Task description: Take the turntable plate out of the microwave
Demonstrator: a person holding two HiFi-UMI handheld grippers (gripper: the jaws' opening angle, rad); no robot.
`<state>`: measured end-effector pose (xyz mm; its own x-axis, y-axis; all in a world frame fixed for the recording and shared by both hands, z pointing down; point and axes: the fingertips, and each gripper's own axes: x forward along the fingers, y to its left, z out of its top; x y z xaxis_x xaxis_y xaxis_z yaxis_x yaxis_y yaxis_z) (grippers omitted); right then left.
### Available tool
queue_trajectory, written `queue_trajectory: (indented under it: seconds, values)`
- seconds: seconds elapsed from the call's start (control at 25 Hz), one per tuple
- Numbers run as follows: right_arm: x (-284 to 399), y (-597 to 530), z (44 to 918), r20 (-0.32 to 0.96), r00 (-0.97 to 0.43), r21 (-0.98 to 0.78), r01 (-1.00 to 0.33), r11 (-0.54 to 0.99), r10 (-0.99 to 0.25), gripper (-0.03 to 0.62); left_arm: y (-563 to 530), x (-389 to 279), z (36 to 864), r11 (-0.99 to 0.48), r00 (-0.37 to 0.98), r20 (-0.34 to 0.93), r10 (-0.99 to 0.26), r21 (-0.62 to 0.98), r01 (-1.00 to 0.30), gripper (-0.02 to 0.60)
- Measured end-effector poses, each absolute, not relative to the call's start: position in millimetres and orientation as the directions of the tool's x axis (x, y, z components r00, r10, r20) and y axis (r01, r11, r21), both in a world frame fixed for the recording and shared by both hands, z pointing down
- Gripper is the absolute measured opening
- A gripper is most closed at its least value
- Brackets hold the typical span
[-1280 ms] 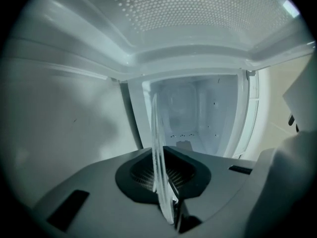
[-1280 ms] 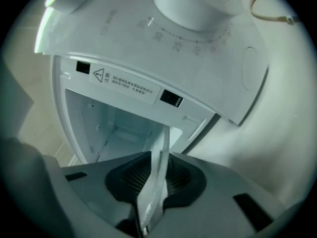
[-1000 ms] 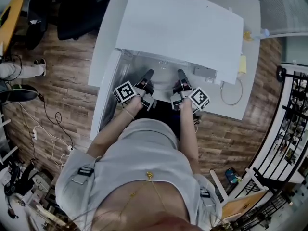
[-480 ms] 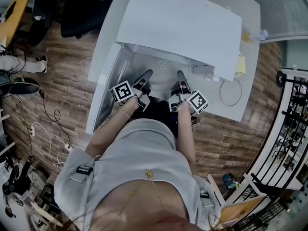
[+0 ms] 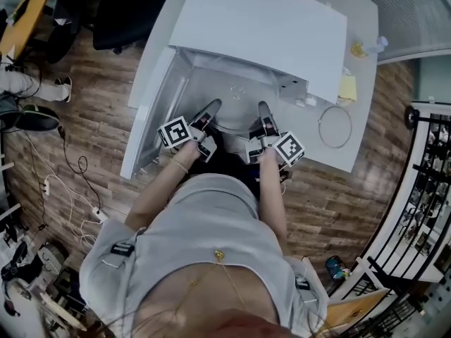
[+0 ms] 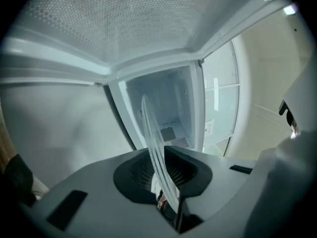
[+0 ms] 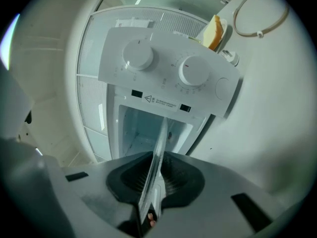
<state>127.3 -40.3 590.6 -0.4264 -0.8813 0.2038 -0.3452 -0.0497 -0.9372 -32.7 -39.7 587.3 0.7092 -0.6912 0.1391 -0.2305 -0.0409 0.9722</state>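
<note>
Glass turntable plate at the microwave's open mouth, left gripper pinched tight on one rim, right gripper pinched tight on the other, door swung wide at the microwave's left.

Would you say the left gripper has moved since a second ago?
Yes: the left gripper, shut on the turntable plate, has drawn back from the microwave, towards the person.

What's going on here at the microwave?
A person holds a gripper in each hand at the open microwave. The left gripper and the right gripper are each clamped on the rim of the glass turntable plate, holding it between them at the cavity's mouth. Its door hangs open.
</note>
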Motion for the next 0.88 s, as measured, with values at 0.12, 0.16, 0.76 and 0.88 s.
queue_trajectory:
  seconds: [0.12, 0.16, 0.76, 0.88]
  values:
    - [129, -30, 584, 0.204, -0.420, -0.932, -0.360, -0.044, -0.884, 0.059, -30, -31, 579, -0.057, 0.717, 0.129, -0.685, 0.972, -0.229, 0.064]
    - [130, -28, 579, 0.186, -0.427, -0.927, -0.374, -0.015, -0.885, 0.060, -28, -30, 576, -0.063, 0.722, 0.126, -0.680, 0.971, -0.230, 0.064]
    - [134, 8, 521, 0.135, -0.410, -0.915, -0.401, 0.045, -0.902, 0.060, 5, -23, 523, -0.112, 0.753, 0.096, -0.651, 0.969, -0.220, 0.066]
    - [135, 11, 503, 0.102, -0.409, -0.914, -0.398, 0.076, -0.907, 0.060, 10, -22, 508, -0.122, 0.755, 0.082, -0.651, 0.970, -0.210, 0.066]
